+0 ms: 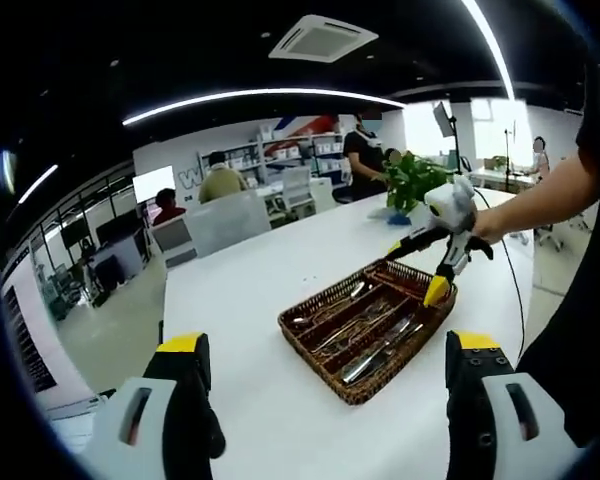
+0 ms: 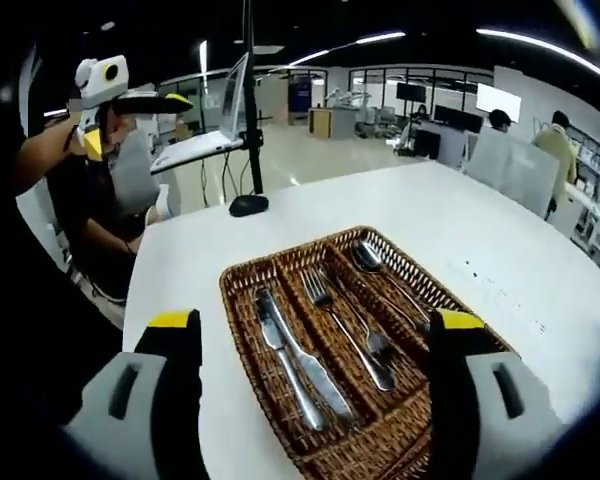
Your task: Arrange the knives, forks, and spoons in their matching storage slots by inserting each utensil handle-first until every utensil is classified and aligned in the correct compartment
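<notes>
Wicker tray (image 2: 242, 290) sitting on a white table (image 2: 500, 250), out in the open part of the tabletop rather than at an edge, split into three long slots. Going by the right gripper view: two knives (image 2: 292, 358) in the left slot, lying side by side, forks (image 2: 342, 325) in the middle slot, spoons (image 2: 385, 275) in the right one. All lined up lengthwise with the slots. Can't tell which ends are the handles on a few of them, too small.

Right gripper (image 2: 313, 335) hovering above the near end of the tray, jaws spread wide, nothing between them. Also visible in the left gripper view (image 1: 420, 270), held by a hand (image 1: 490, 225) right over the tray's far corner.

Left gripper (image 1: 325, 355) held back from the tray, jaws wide apart too, nothing gripped. Seen in the right gripper view (image 2: 135, 115) raised off past the table's far left corner.

Potted plant (image 1: 412, 180) further along the table.
</notes>
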`<state>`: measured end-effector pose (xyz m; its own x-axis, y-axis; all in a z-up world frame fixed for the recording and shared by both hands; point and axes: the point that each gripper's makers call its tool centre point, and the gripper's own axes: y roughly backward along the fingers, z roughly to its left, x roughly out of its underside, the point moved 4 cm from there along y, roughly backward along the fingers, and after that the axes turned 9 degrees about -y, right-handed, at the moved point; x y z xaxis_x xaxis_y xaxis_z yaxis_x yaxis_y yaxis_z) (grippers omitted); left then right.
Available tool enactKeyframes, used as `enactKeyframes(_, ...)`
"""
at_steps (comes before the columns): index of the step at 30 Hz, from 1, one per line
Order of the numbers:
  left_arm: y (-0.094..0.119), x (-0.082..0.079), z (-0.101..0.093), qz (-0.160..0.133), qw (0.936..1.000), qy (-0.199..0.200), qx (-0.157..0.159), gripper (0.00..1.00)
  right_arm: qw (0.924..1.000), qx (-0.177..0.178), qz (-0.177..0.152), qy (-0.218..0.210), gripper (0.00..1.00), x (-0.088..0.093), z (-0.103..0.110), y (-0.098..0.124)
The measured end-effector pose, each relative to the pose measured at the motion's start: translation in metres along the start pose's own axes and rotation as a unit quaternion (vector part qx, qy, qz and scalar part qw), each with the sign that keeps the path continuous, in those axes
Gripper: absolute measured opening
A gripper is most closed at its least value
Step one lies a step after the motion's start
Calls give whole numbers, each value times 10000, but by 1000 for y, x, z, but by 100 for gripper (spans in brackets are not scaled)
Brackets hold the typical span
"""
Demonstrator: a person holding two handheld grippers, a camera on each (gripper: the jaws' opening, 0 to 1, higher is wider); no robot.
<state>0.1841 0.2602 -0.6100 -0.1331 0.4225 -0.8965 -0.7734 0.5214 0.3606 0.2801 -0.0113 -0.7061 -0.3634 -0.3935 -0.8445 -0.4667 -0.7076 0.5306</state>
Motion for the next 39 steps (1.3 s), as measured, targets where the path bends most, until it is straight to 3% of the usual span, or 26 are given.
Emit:
enactKeyframes(11, -16, -7, -4, -33, 9999, -30, 126, 99, 9982, 427, -277, -324, 100, -2, -12, 44)
enactKeyframes(13, -23, -6, -4, -54, 9999, 29, 136, 99, 9963, 533, -274, -618, 100, 0, -15, 60)
enactKeyframes(14, -26, -5, -6, -14, 9998, 44, 178, 99, 9958, 589, -249, -656, 100, 1, -16, 64)
enactKeyframes(15, -30, -3, -8, 26, 9997, 58, 220, 99, 9940, 860, -198, -641, 100, 4, -24, 81)
enactKeyframes(18, -36, 2, -5, 28, 9997, 112, 198, 99, 9922, 1020, -198, -683, 100, 6, -29, 95)
enactKeyframes(31, -37, 5, -16, 3, 9995, 133, 296, 99, 9840, 1434, -344, -1002, 100, 34, -35, 142)
enactKeyframes(33, -37, 8, -19, 74, 9989, 257, 379, 99, 9796, 1649, -380, -1082, 100, 38, -38, 151)
enactKeyframes(39, -35, 12, -21, 203, 9988, 286, 351, 99, 9783, 1720, -367, -1094, 100, 45, -32, 168)
